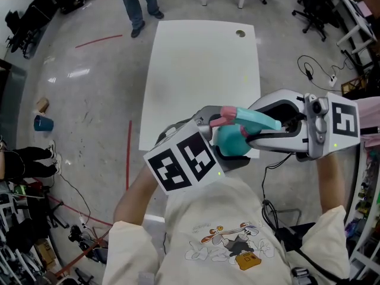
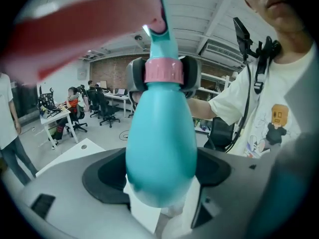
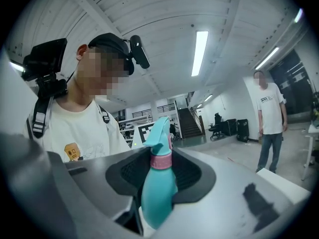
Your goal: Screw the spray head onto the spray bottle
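Mid-screwing, I judge: the left hand-held gripper (image 2: 160,168) clamps the spray bottle (image 1: 233,141), the right hand-held gripper (image 3: 162,171) pinches the pink collar (image 2: 163,71) of the spray head (image 1: 255,120) at the bottle's twelve o'clock; next needs a tightening twist.

One teal spray bottle (image 1: 230,142), with one spray head (image 1: 256,121) on top. The head has a single pink collar (image 2: 162,71) and a single pink trigger (image 1: 221,117). There are two hand-held grippers: the left hand-held gripper (image 2: 160,176) and the right hand-held gripper (image 3: 158,176). Each carries one marker cube, two in all — the left cube (image 1: 181,162) and the right cube (image 1: 344,120). One white counter (image 1: 202,70) has one round hole (image 1: 240,33) near its far corner. One blue cup (image 1: 43,123) is on the floor. One person (image 1: 138,2) stands beyond the counter.
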`<state>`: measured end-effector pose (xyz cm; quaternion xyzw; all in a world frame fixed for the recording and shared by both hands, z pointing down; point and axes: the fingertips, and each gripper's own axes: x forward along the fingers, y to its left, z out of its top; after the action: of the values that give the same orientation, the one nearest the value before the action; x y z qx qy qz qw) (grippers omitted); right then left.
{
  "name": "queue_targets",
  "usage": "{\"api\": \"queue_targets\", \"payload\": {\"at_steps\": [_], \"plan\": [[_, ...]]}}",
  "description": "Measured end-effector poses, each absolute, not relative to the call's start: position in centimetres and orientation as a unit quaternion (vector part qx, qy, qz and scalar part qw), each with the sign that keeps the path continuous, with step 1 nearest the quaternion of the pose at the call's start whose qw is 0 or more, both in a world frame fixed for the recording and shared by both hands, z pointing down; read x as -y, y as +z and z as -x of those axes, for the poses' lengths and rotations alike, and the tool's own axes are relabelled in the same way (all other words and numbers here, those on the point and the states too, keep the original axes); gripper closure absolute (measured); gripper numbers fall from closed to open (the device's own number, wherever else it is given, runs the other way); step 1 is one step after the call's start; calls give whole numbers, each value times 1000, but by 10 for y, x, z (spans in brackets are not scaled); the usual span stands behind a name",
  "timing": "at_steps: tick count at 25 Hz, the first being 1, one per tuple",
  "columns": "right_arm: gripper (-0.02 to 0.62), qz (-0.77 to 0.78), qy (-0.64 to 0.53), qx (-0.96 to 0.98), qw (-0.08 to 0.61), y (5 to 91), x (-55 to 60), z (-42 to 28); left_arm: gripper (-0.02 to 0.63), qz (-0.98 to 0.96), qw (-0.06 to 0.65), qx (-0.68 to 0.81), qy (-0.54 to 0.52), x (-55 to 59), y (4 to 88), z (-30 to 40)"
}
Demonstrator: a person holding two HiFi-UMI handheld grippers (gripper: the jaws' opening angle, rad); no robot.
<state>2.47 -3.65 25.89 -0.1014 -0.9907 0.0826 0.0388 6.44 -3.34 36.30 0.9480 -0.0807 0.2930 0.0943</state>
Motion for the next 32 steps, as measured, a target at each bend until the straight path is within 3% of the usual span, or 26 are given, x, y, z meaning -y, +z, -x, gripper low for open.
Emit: {"api": "queue_targets", "payload": {"at_steps": [8, 21, 32], "plan": [[459, 36, 55, 997, 40, 274, 63, 9, 204, -937, 108, 155, 292, 62, 377, -30], [459, -13, 36, 999, 33, 277, 87, 4, 204, -926, 110, 231, 279, 96, 380, -38], [459, -221, 2, 974, 42, 300, 133, 9, 206, -876, 118, 376, 277, 143, 403, -18]]}}
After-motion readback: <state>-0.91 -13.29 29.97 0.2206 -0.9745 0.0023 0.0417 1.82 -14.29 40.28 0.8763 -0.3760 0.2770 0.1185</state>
